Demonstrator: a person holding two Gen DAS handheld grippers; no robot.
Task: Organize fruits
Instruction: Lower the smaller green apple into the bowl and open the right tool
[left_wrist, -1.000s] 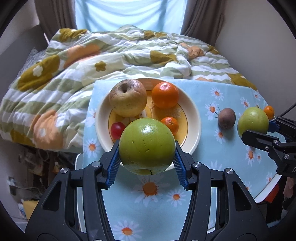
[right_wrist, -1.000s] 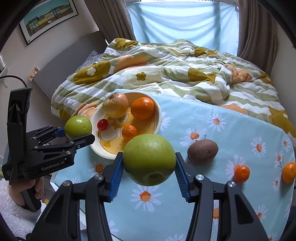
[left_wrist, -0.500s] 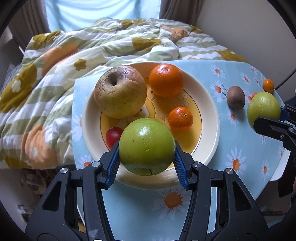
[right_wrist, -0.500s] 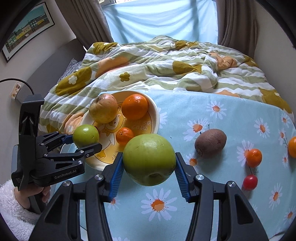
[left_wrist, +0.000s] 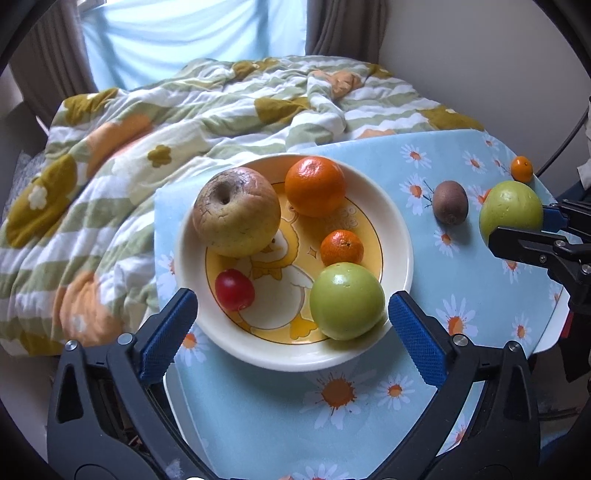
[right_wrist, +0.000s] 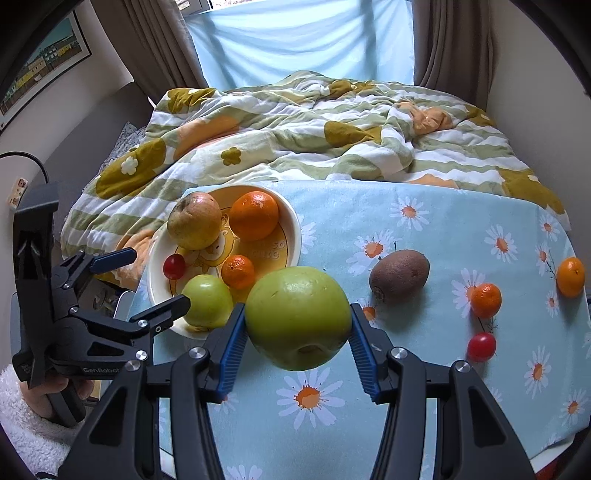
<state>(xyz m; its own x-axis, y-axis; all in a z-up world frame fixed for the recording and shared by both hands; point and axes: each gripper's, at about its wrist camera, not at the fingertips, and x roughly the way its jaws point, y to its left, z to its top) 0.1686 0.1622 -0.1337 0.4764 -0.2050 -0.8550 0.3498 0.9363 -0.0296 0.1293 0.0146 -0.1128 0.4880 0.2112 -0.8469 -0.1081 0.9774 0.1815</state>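
Observation:
My left gripper (left_wrist: 291, 306) hangs over the near rim of the cream plate (left_wrist: 397, 236), its jaws opening. A green apple (left_wrist: 346, 301) rests in the plate between the fingers, and the blue pads stand clear of it. The plate also holds a brownish apple (left_wrist: 236, 212), an orange (left_wrist: 315, 186), a mandarin (left_wrist: 341, 247) and a small red fruit (left_wrist: 234, 290). My right gripper (right_wrist: 297, 317) is shut on a second green apple (right_wrist: 297, 291), held above the daisy tablecloth just right of the plate (right_wrist: 295, 229).
A kiwi (right_wrist: 399, 275), two small mandarins (right_wrist: 485, 300) (right_wrist: 570, 277) and a red fruit (right_wrist: 481, 346) lie loose on the cloth to the right. A rumpled quilt (right_wrist: 295, 129) lies behind the table. A hand in a white fleecy sleeve (right_wrist: 22, 424) holds the left gripper.
The left gripper moved in over the plate and opened wide, and its green apple now sits in the plate. The right gripper keeps its grip on the other apple.

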